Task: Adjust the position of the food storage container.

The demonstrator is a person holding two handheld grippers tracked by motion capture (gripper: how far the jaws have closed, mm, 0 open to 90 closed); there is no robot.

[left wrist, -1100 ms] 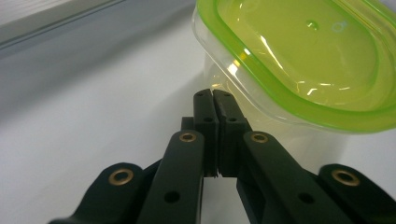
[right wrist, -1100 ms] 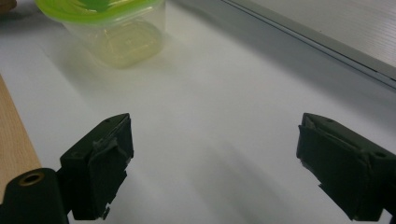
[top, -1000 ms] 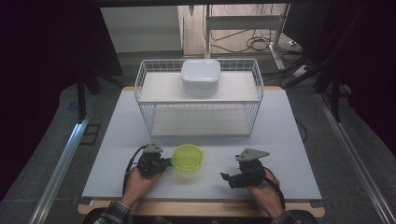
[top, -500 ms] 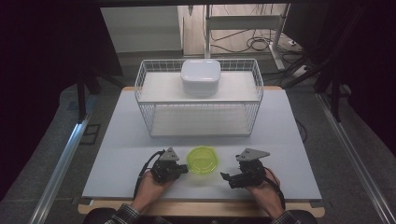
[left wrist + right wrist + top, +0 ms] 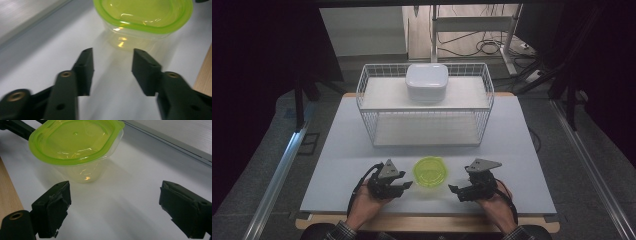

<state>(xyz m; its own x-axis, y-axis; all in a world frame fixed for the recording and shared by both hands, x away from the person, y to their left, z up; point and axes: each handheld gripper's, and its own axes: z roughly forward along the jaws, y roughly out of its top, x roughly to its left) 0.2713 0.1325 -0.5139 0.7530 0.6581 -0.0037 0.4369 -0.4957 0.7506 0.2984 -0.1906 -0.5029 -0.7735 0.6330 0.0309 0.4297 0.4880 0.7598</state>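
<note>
The green-lidded container (image 5: 430,171) stood on the tabletop (image 5: 337,150), near its front edge and in front of the wire basket (image 5: 372,107). The left hand-held gripper (image 5: 404,186) waited just to the left of the container, jaws spread and empty, apart from it. The right hand-held gripper (image 5: 455,190) sat to the container's right, jaws spread wider, also empty. To take it well, I judged a gripper should come in level and close on the clear wall below the lid (image 5: 75,141), since the wall tapers downward. Open tabletop lay between the container and the basket; the wooden front edge (image 5: 7,192) was close behind the container.
</note>
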